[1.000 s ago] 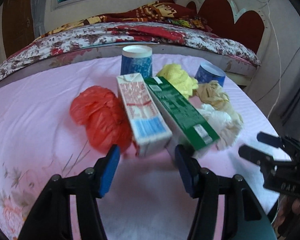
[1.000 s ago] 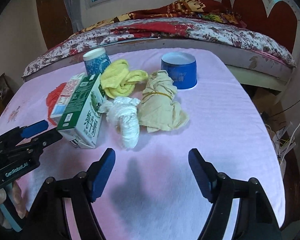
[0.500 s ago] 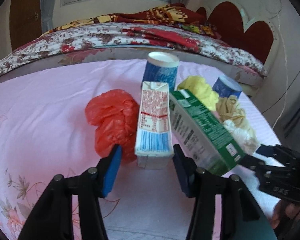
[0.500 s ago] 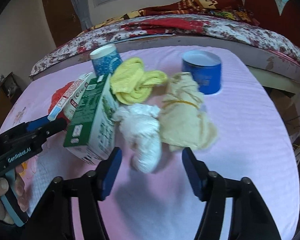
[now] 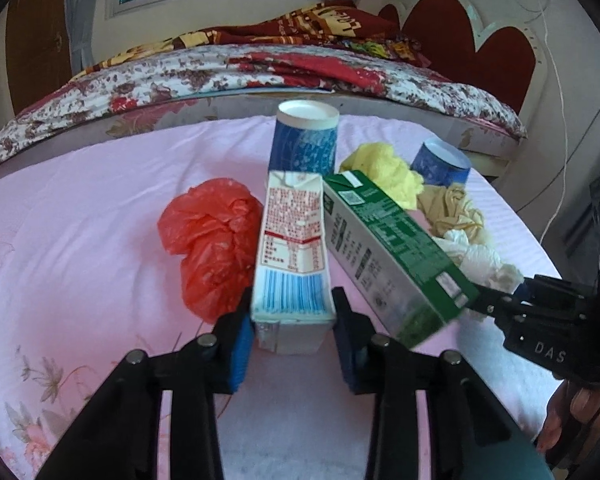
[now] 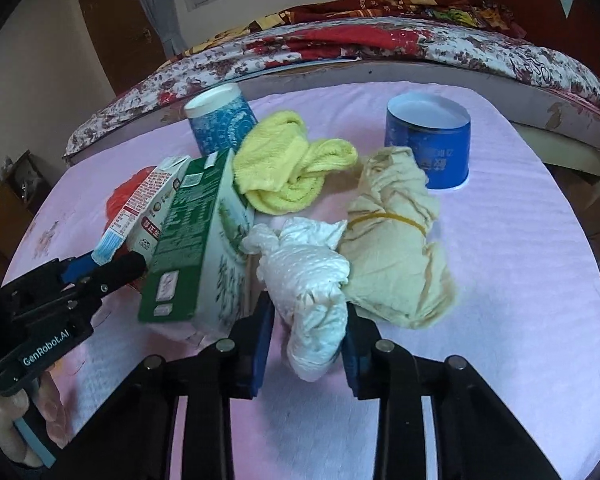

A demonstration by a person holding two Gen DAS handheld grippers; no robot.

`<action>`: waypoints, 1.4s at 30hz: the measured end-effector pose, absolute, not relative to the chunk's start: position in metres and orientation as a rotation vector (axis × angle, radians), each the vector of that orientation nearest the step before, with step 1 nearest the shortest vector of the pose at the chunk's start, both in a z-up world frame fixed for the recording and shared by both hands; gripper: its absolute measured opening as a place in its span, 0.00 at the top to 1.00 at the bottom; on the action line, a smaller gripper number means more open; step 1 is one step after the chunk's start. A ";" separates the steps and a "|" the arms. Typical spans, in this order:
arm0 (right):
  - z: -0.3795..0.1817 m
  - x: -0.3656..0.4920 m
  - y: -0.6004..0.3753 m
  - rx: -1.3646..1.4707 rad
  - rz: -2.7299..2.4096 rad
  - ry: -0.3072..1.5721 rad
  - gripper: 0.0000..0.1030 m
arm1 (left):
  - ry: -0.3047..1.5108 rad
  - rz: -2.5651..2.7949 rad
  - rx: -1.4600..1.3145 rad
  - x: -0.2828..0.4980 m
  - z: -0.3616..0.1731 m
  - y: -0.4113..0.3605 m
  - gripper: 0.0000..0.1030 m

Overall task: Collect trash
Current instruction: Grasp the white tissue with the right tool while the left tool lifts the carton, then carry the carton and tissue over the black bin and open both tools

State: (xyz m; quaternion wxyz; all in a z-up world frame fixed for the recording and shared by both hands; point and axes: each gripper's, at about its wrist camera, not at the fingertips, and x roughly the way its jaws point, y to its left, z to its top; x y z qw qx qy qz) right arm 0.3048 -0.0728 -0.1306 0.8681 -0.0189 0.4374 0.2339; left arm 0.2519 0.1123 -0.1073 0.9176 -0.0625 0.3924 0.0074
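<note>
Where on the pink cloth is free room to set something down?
Free: the pink cloth right of the beige paper bundle and dark blue paper cup; also left of the red plastic bag. Crowded: the middle, where cartons, bag, rags and cups sit packed together.

- Left wrist view: looks forward and down along its fingers, close over the table (image 5: 80, 208), facing the bed (image 5: 260, 68).
- Right wrist view: same downward tilt, from the right, equally close.
- Shared: green carton (image 5: 396, 248) (image 6: 196, 240), both cups — each view also catches the other gripper.
</note>
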 end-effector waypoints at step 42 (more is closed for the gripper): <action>-0.064 0.128 -0.198 0.057 0.306 0.780 0.85 | 0.688 -0.200 -0.029 0.116 -0.049 0.009 0.65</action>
